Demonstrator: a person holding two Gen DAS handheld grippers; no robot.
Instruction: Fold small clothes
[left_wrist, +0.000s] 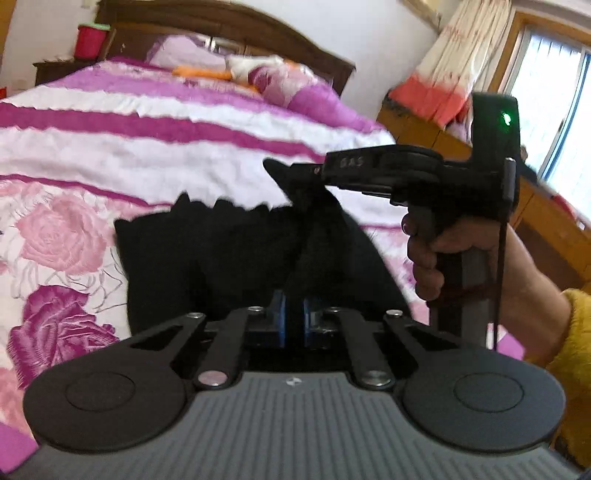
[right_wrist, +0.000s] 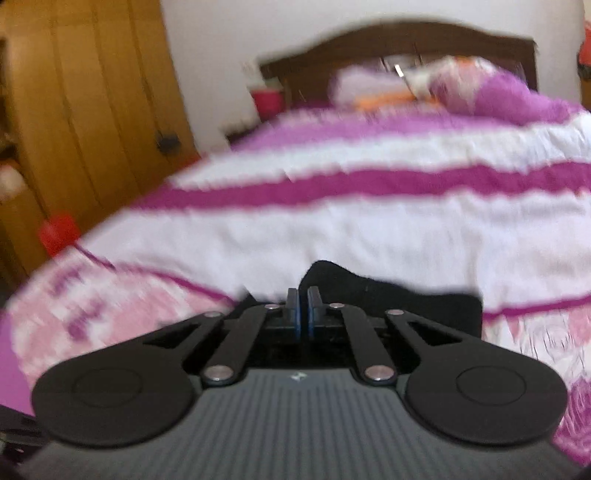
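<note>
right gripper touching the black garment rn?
Touching. Left wrist view: the right gripper pinches a peak of the black garment and lifts it off the bedspread; cloth hangs taut from its tips.

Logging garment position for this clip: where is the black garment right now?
The black garment lies on the floral bedspread at the near end of the bed, low centre in both wrist views, its right corner lifted by the right gripper.

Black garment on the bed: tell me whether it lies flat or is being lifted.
Partly lifted. The right hand-held gripper pulls one corner of the black garment up off the bed; the rest still lies on the cover.
</note>
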